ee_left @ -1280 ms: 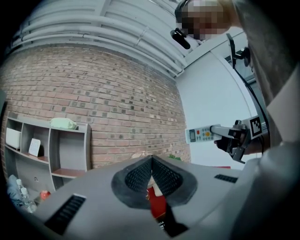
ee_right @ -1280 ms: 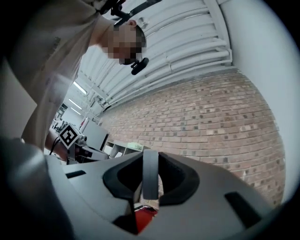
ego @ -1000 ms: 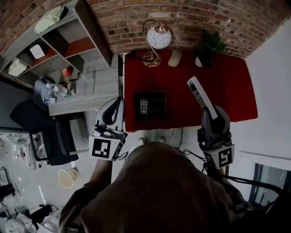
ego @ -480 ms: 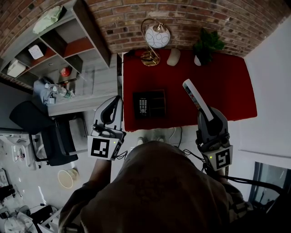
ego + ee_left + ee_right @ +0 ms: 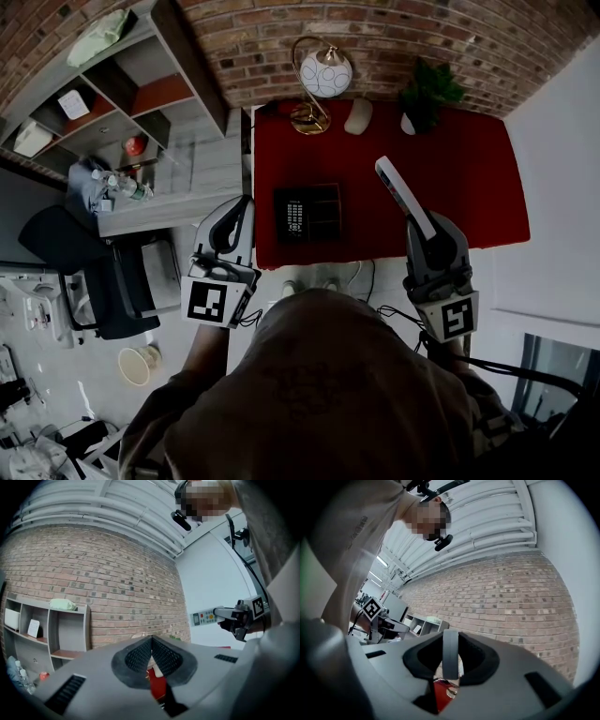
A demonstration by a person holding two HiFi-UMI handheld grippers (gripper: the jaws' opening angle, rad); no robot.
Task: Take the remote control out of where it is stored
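One remote [image 5: 401, 192] is clamped in the right gripper [image 5: 425, 232], up over the counter [image 5: 473, 183], so it seems out. Left gripper [image 5: 242, 208] is closed, empty. Next, set it down softly.

Head cam: steeply down over red table [image 5: 478, 187]. Gripper cams: close behind own jaws, roughly level, facing brick wall [image 5: 93, 573]. All share table and wall; left gripper view catches right gripper [image 5: 225, 615].

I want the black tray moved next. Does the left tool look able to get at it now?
Probably yes: the left tool hangs close beside the black tray, nothing between them; its shut jaws must open.
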